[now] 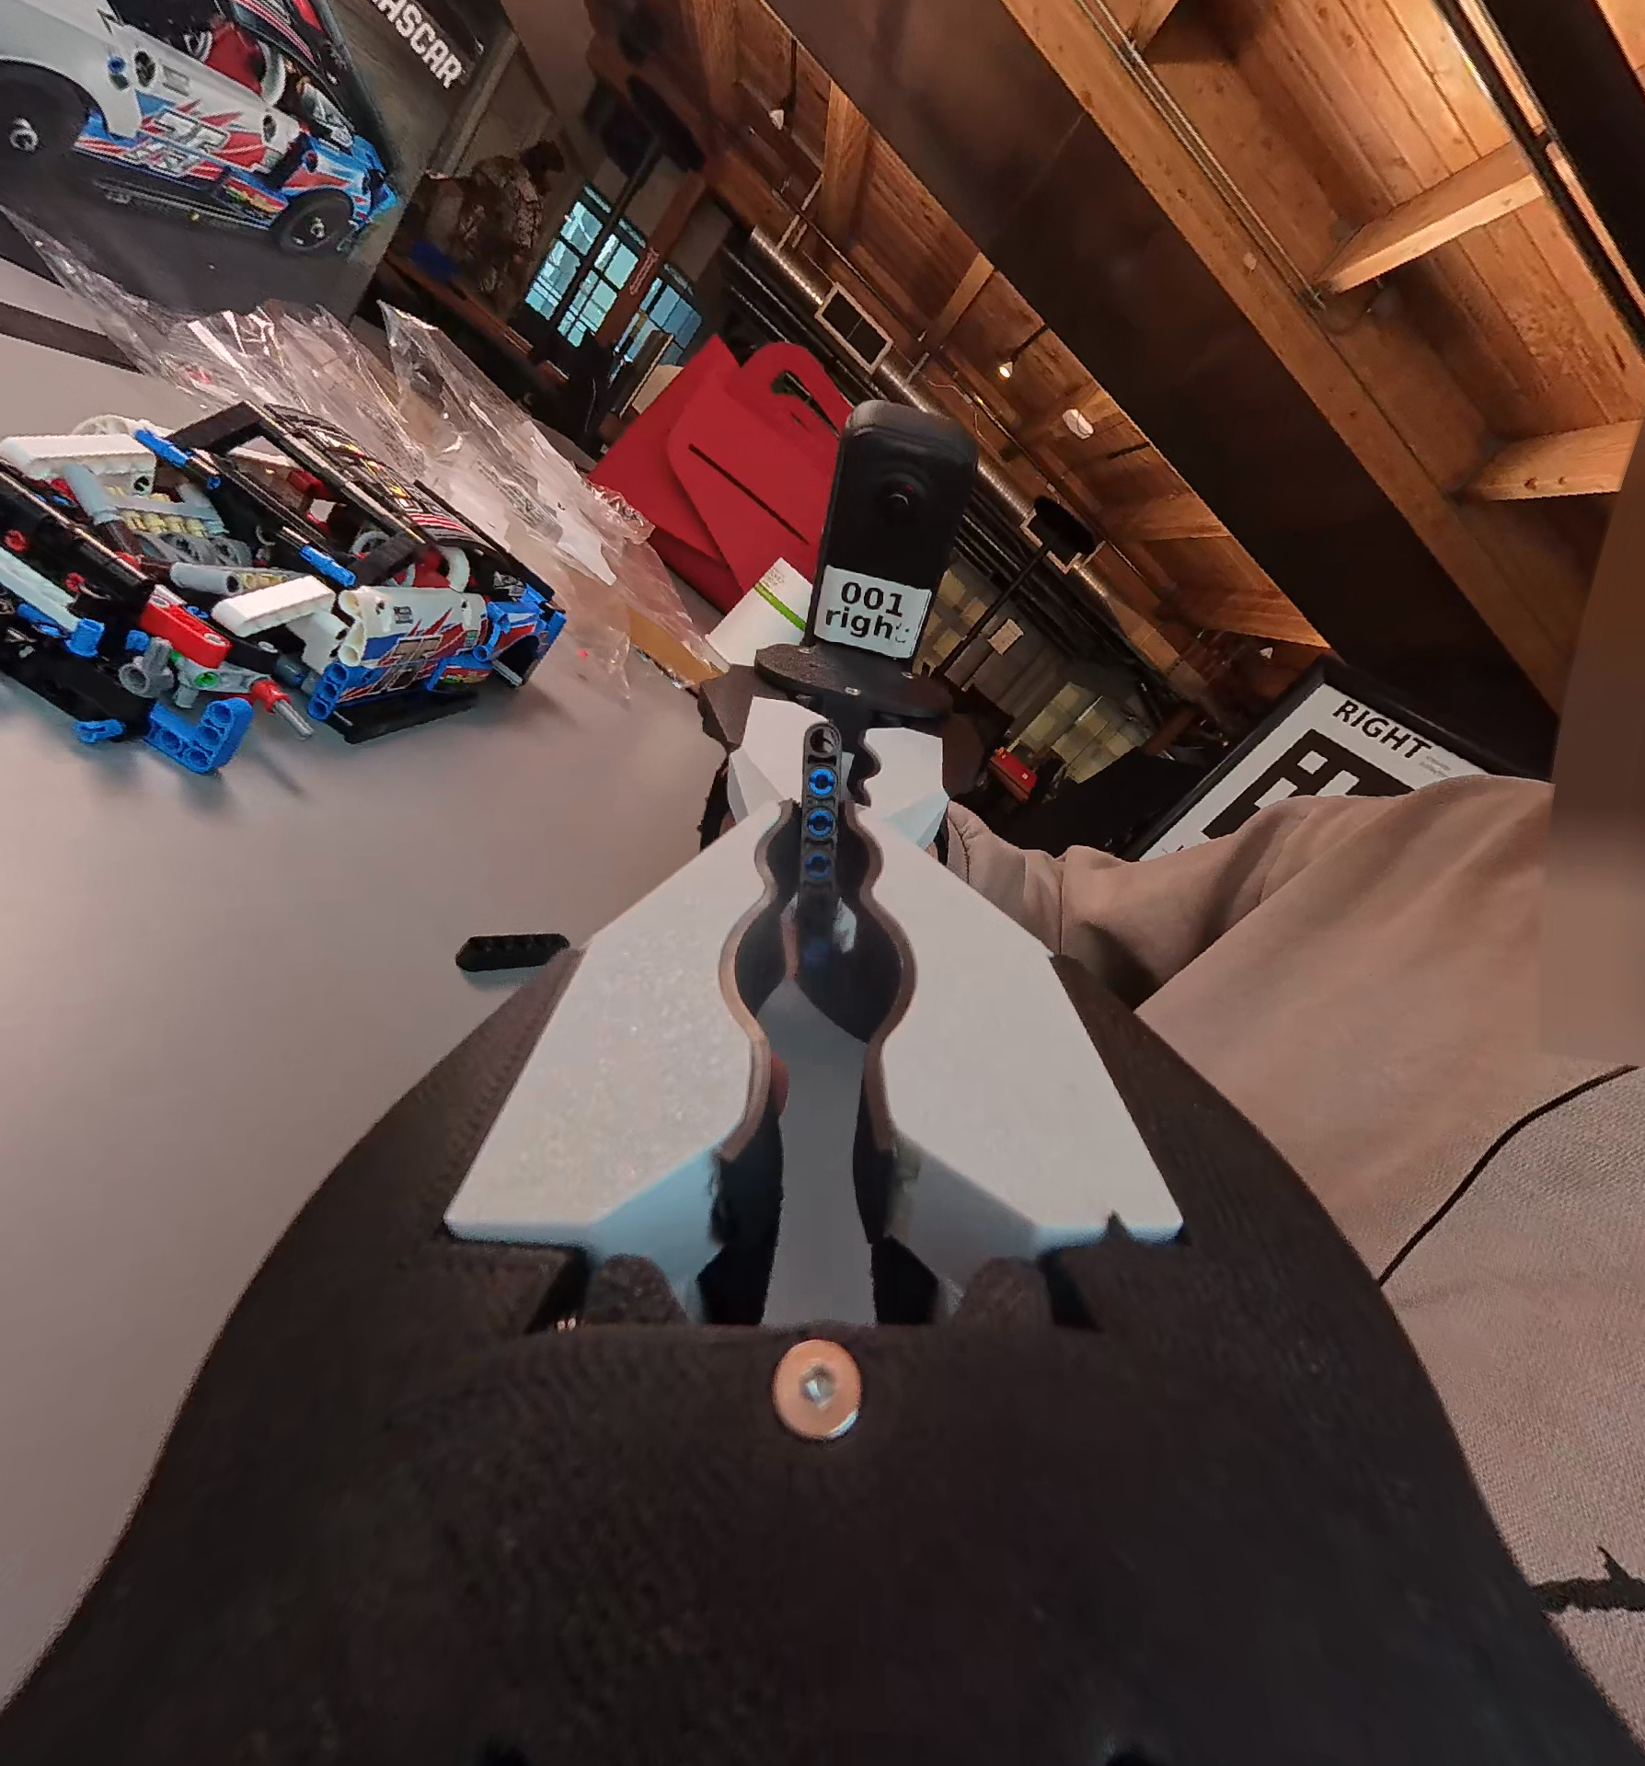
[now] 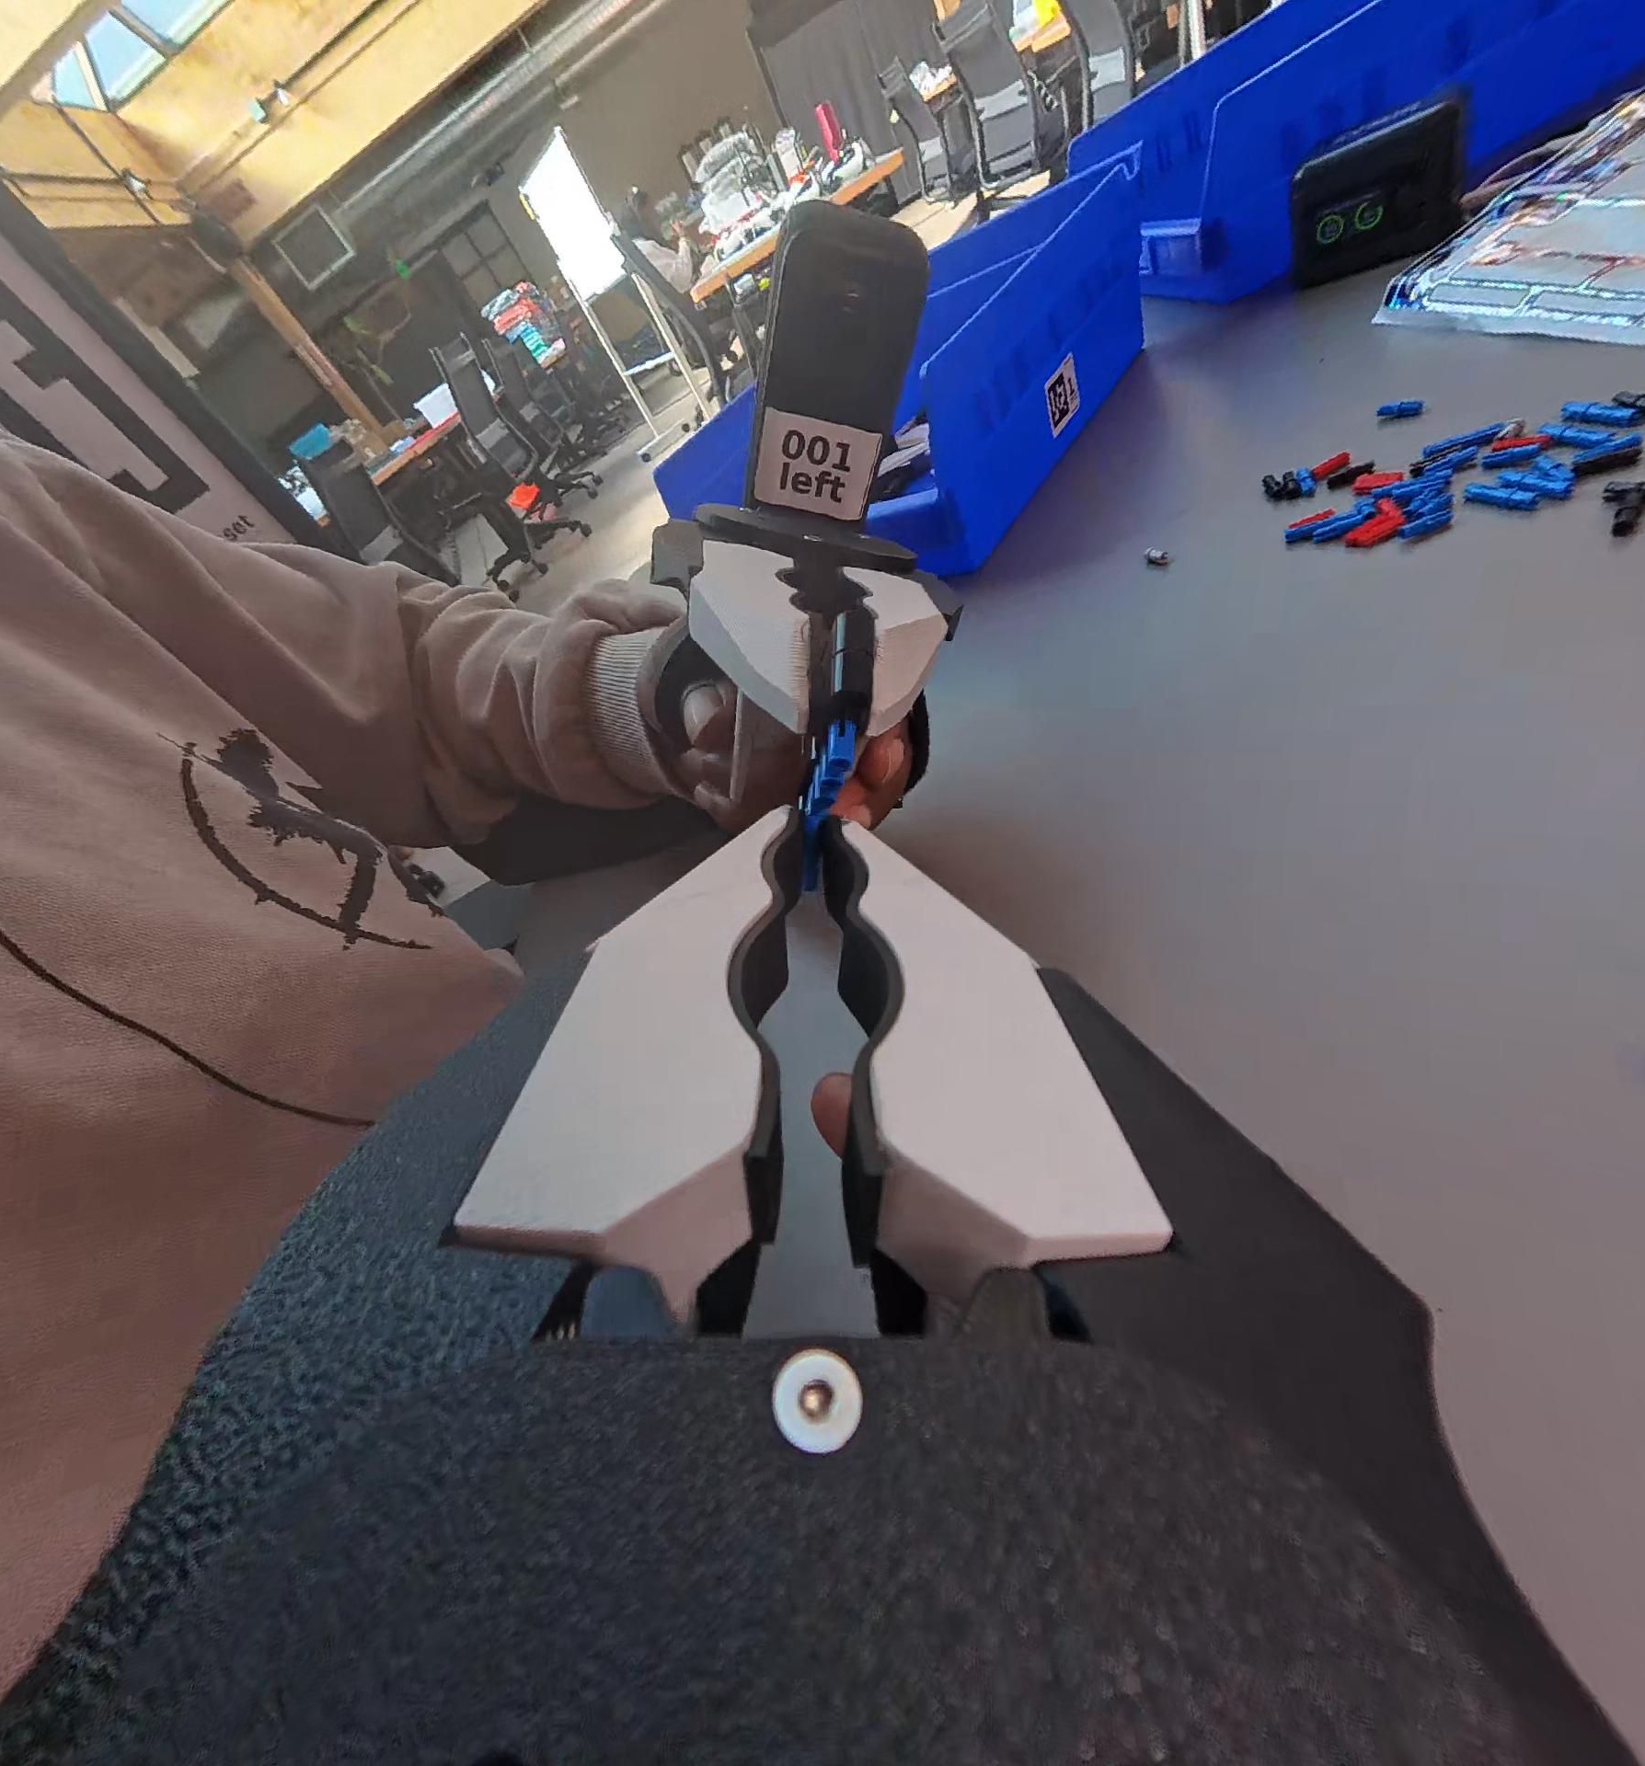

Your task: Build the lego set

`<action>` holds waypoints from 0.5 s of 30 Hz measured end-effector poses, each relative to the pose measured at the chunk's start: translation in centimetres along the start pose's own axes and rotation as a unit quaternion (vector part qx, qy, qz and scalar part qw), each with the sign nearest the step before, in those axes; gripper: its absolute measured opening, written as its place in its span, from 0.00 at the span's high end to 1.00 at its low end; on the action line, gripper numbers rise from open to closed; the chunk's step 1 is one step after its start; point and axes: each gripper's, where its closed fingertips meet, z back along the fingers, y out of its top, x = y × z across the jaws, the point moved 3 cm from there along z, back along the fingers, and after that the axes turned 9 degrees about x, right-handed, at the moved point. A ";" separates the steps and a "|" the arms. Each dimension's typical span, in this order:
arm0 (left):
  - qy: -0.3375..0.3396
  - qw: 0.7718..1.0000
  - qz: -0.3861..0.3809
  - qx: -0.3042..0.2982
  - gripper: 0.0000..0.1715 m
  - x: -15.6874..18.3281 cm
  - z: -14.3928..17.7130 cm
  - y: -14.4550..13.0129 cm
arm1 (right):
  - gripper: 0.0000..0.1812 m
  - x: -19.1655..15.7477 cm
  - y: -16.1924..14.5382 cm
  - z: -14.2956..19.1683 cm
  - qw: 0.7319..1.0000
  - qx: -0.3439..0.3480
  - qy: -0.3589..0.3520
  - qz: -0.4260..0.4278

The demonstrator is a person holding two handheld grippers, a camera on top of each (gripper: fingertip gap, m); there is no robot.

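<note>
Both grippers meet tip to tip over the grey table (image 1: pixel 226 1051), roughly in the middle of each frame. The left gripper (image 1: pixel 817 841) is pinching a black beam (image 1: pixel 817 803) with blue pins in its holes; the beam stands up between its white fingers (image 1: pixel 666 1032) and pokes out past the tips toward the right gripper (image 1: pixel 838 764), which sits just behind it in the left wrist view. From the right wrist view, the right gripper (image 2: pixel 814 841) is squeezed onto a small blue piece (image 2: pixel 823 803) that runs forward into the jaws of the left gripper (image 2: pixel 823 669). The blue piece and the black beam look like they're touching, but I can't tell if they're actually clicked together.

A half-built toy car (image 1: pixel 216 592) sits on the table at the left of the left wrist view, well away from the grippers, with a short black beam (image 1: pixel 511 951) lying loose just left of the left gripper's fingers. Behind the car there are crumpled clear plastic bags (image 1: pixel 475 459) and the set's box (image 1: pixel 178 143) in the upper left corner.

In the right wrist view, a scatter of blue, red and black pins (image 2: pixel 1469 478) lies on the table at the right, with blue bins (image 2: pixel 1039 382) behind it and a sheet of printed pages (image 2: pixel 1564 258) at the upper right. The person's beige sleeve (image 2: pixel 322 669) fills the left side. The room is a big workshop with wooden ceiling beams (image 1: pixel 1373 239), desks and office chairs (image 2: pixel 513 420).
</note>
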 end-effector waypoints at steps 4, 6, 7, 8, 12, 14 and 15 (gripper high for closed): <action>-0.004 1.000 0.001 -0.002 0.97 0.1 -0.2 -0.3 | 1.00 -0.4 -0.2 0.1 0.999 -0.017 0.017 0.029; -0.012 1.000 0.019 0.006 0.96 0.1 -0.3 -0.2 | 1.00 -0.4 -0.1 0.1 0.999 -0.020 0.023 0.029; -0.011 1.000 0.021 0.008 0.97 0.0 -0.4 -0.2 | 1.00 -0.3 0.0 0.1 0.999 -0.021 0.021 0.030; -0.016 0.999 0.027 0.010 0.96 0.1 -0.4 -0.2 | 1.00 -0.2 0.0 0.2 0.999 -0.021 0.018 0.031; -0.028 0.999 0.037 0.009 0.96 0.4 -0.5 -0.1 | 1.00 -0.4 0.1 0.2 1.000 0.000 0.029 0.002; -0.034 0.999 0.040 0.013 0.97 0.6 -0.5 0.0 | 1.00 -0.6 0.2 0.2 0.999 0.004 0.035 -0.002; -0.034 0.998 0.042 0.016 0.96 0.5 -0.4 0.1 | 1.00 -0.7 0.3 0.1 0.999 0.011 0.037 -0.007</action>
